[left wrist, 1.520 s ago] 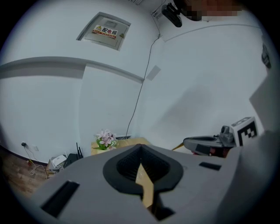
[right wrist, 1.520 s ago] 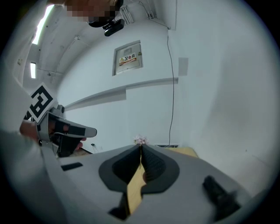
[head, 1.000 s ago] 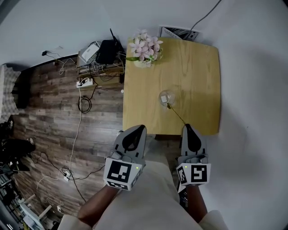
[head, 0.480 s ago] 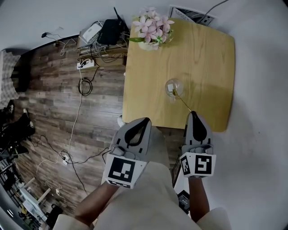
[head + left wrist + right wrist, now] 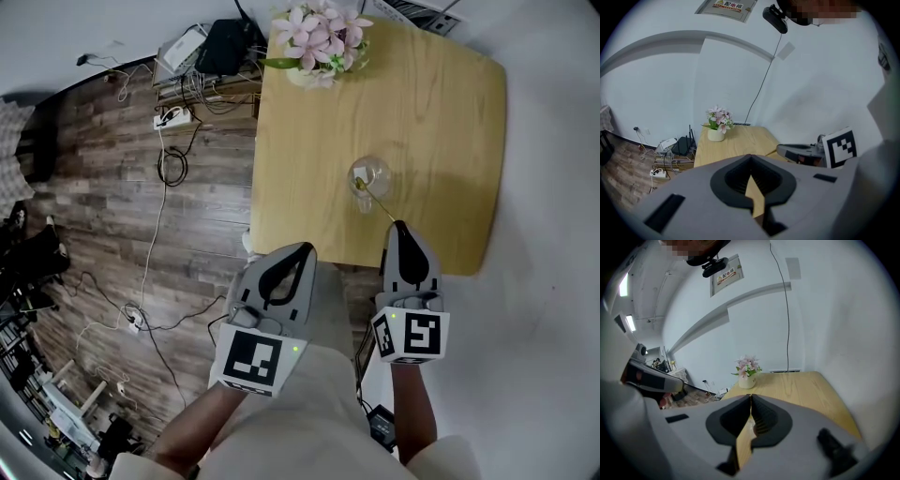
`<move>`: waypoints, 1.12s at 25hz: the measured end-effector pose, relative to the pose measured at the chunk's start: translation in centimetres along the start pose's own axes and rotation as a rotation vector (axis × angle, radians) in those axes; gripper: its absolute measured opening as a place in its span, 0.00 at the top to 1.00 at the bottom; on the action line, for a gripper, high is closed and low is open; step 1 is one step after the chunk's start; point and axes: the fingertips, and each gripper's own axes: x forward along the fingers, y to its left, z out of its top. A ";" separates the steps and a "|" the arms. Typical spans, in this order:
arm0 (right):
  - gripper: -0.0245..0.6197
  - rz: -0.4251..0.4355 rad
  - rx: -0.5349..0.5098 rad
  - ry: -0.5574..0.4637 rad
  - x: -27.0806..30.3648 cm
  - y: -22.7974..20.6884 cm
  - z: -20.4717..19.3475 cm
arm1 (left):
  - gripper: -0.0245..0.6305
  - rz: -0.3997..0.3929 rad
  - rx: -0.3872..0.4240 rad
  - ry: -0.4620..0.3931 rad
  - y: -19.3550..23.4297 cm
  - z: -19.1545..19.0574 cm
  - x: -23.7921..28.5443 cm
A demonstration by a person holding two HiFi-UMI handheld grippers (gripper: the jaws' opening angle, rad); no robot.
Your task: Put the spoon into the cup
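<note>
We hold the right gripper [image 5: 400, 227] low in the middle-right of the head view, its tip at the near edge of the table [image 5: 450, 112]. Its jaws are pressed together, and they appear to pinch the far end of the spoon [image 5: 380, 204] handle. The handle runs straight up-left from that tip. In the right gripper view we see only a thin slit between the jaws, so we judge the grip from the head view.

The spoon's bowl end already sits inside the clear cup [image 5: 368, 175], which stands upright near the middle of the table. The handle leans out over the rim towards us. We grip the very end of the handle, probably so the gripper stays clear of the glass while the spoon goes in.

The left gripper [image 5: 307, 250] hangs at lower centre, off the table's near-left edge and above the wooden floor. Its jaws are shut on nothing. It has no part in this step, so we keep it out of the way.

A pot of pink flowers [image 5: 319, 33] stands at the top edge of the table, well apart from the cup. We think the spoon is nearly placed and only needs to be let go gently, since the light glass could tip.
</note>
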 end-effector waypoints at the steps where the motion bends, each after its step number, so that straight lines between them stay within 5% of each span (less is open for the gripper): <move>1: 0.91 0.002 0.001 0.004 0.3 0.0 -0.2 | 0.95 0.000 0.002 0.003 0.1 -0.2 0.2; 24: 0.90 -0.005 -0.002 0.100 3.5 -0.9 -3.4 | 0.95 0.025 0.026 0.023 0.6 -1.7 0.8; 28: 0.82 -0.010 0.013 0.089 2.7 -0.9 -3.0 | 0.95 0.016 0.035 0.013 0.1 -1.2 0.6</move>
